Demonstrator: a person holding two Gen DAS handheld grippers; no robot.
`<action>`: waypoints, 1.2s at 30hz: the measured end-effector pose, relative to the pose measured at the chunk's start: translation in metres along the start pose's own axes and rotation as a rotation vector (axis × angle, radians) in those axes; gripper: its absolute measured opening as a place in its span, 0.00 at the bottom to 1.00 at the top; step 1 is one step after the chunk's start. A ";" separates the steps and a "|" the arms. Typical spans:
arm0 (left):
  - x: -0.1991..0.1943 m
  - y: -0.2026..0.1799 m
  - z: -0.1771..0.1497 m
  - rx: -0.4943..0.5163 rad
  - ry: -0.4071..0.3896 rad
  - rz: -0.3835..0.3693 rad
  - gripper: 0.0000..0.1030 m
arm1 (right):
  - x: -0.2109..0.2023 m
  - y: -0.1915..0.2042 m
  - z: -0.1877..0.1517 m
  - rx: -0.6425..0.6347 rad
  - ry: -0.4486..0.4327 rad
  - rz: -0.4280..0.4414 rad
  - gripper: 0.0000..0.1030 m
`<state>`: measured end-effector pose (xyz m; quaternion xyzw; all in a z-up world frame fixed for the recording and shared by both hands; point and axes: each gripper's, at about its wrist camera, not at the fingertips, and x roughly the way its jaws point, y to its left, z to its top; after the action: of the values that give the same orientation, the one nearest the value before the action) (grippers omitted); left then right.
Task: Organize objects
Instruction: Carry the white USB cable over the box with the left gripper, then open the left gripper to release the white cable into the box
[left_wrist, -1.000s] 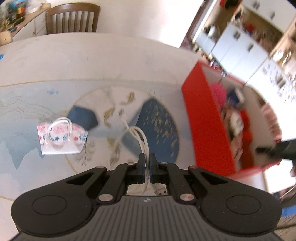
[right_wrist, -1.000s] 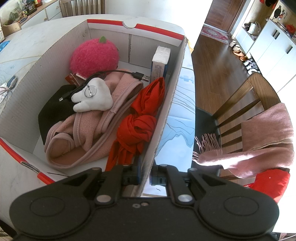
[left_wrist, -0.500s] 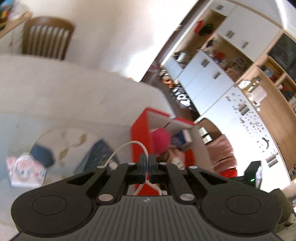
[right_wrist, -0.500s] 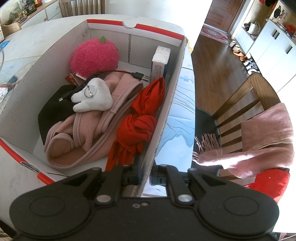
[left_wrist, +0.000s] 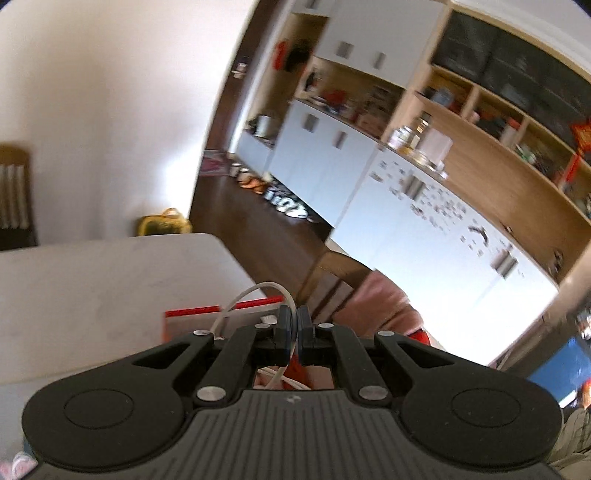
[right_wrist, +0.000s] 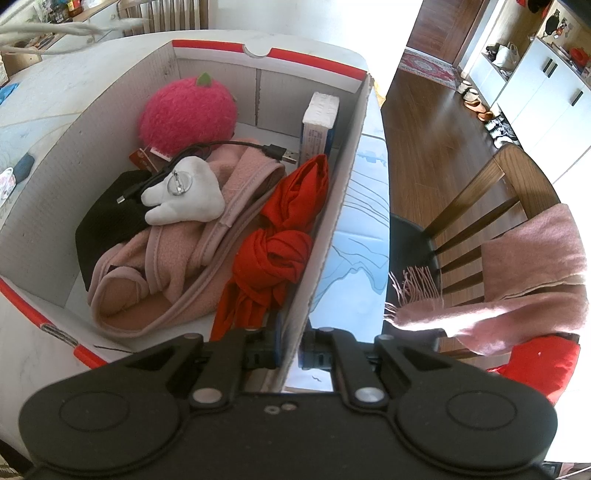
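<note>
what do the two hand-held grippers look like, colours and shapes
Both look alike. The left hand-held gripper and right hand-held gripper have matte black bodies with two round discs, angled linkage arms with silver pivot pins, and dark fingers with blue pads. The left body is ribbed on top.

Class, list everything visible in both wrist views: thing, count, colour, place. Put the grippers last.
Box: one, white with red trim, on table.
Plush fruit: one, pink, box's far end.
Tooth plush: one, white, on pink cloth.
Pink cloth: one, in box.
Red cloth: one, along box's right wall.
Black cable: one, over cloth.
Book: one, white-blue, upright in far corner.
Chair: one, brown, beside table.
Scarf: one, pink, on chair.
White cable: one, in left gripper.
Left gripper: shut on white cable.
Right gripper: shut on box wall.
</note>
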<state>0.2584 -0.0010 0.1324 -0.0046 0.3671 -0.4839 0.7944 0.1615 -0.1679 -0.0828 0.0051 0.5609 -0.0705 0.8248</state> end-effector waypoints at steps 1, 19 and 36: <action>0.008 -0.004 -0.001 0.005 0.013 -0.008 0.02 | 0.000 0.000 0.000 0.001 0.000 0.000 0.07; 0.127 -0.002 -0.085 0.129 0.321 0.032 0.02 | 0.000 0.000 0.000 0.006 -0.004 0.001 0.07; 0.170 0.004 -0.133 0.109 0.484 0.024 0.05 | 0.001 0.000 -0.001 0.007 -0.004 -0.003 0.07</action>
<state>0.2281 -0.0840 -0.0649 0.1588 0.5202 -0.4803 0.6881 0.1608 -0.1680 -0.0843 0.0071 0.5592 -0.0735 0.8257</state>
